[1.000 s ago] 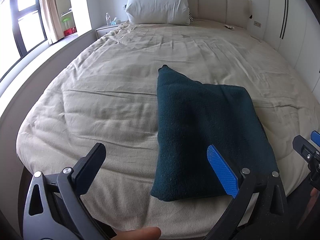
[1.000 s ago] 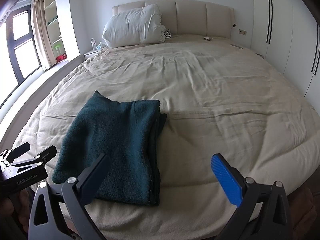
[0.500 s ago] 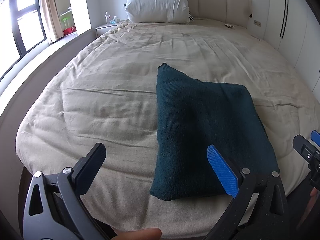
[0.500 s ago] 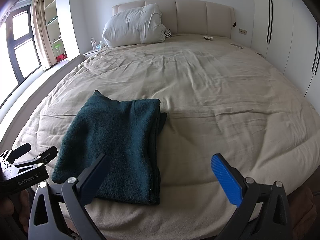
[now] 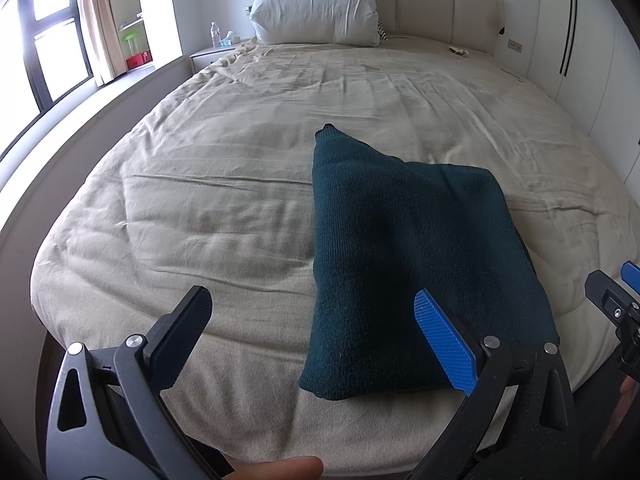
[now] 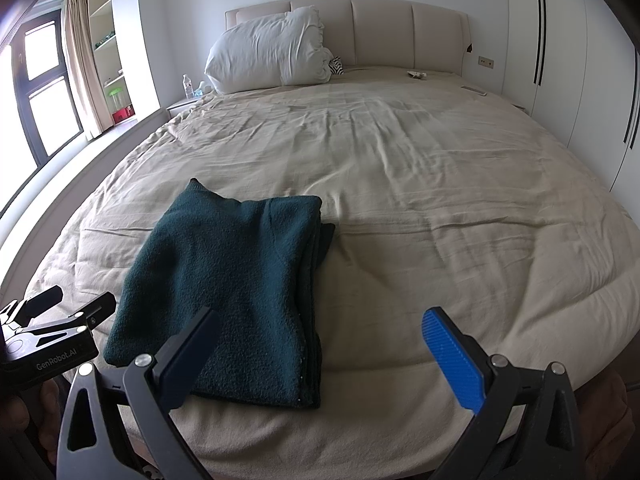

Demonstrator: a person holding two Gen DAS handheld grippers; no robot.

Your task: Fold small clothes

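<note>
Left gripper (image 5: 310,314) nearest, jaws spread wide, holding nothing, hovering over foot of bed. Right gripper (image 6: 322,334) beside it, jaws equally wide, empty. Folded dark green garment (image 6: 236,284) lies flat on beige bedspread (image 6: 420,184) near foot edge, just beyond both grippers, touched by neither. Farther back: white pillow (image 6: 268,56) against padded headboard (image 6: 380,30).

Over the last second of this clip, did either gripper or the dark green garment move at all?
Nothing visibly changed. The left gripper and the right gripper both stay open and empty, held at the foot of the bed. The folded dark green garment lies in the same spot, untouched.
</note>
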